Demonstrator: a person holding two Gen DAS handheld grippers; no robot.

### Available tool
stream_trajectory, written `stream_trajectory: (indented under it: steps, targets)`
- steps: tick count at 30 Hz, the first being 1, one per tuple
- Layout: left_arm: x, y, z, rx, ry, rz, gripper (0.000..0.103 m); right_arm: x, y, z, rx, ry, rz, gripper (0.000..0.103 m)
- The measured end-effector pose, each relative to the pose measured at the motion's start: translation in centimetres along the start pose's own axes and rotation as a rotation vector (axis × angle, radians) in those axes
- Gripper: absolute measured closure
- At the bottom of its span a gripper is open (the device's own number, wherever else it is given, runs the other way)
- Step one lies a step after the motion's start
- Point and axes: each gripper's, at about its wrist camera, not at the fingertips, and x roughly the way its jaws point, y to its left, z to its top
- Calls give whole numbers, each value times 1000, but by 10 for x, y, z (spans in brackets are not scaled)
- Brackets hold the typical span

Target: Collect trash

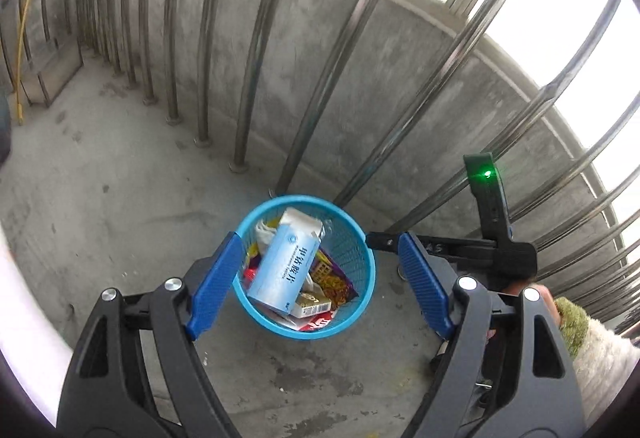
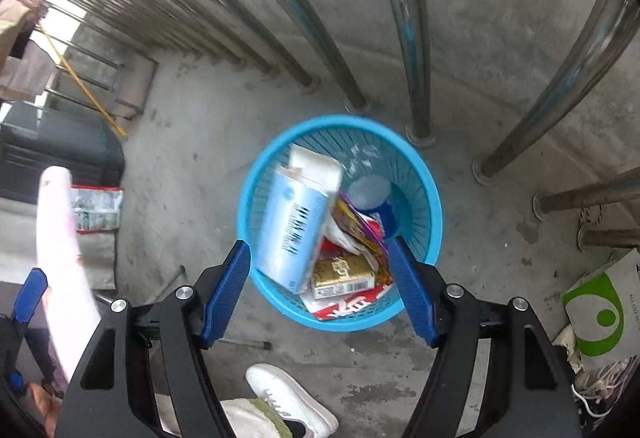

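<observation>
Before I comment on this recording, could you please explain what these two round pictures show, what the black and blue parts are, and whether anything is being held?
No robot here: a person carries a hand-held gripper in each hand, each with a fisheye camera looking along its two blue fingers. The left hand-held gripper is seen in its own wrist view, the right hand-held gripper in the other. Both are open and hold nothing. Both look down on a blue basket standing on a concrete floor beside steel railings. Inside lie a pale blue box, a gold pack and wrappers. The person's white shoe shows below.
</observation>
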Motion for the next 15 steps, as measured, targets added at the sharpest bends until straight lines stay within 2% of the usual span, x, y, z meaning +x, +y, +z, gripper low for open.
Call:
stream_trajectory:
  steps: [5, 9, 12, 15]
  targets:
    - [-76, 5, -16, 5, -123, 5, 26, -62, 55, -12, -185, -114, 57, 33]
    - [-145, 15, -43, -64, -250, 39, 19, -114, 111, -41, -376, -227, 72, 22]
    - [-199, 18, -68, -101, -359, 145, 14, -146, 152, -69, -510, -289, 87, 16]
    - [-252, 17, -99, -151, -463, 326, 9, -173, 192, -102, -627, -333, 118, 11]
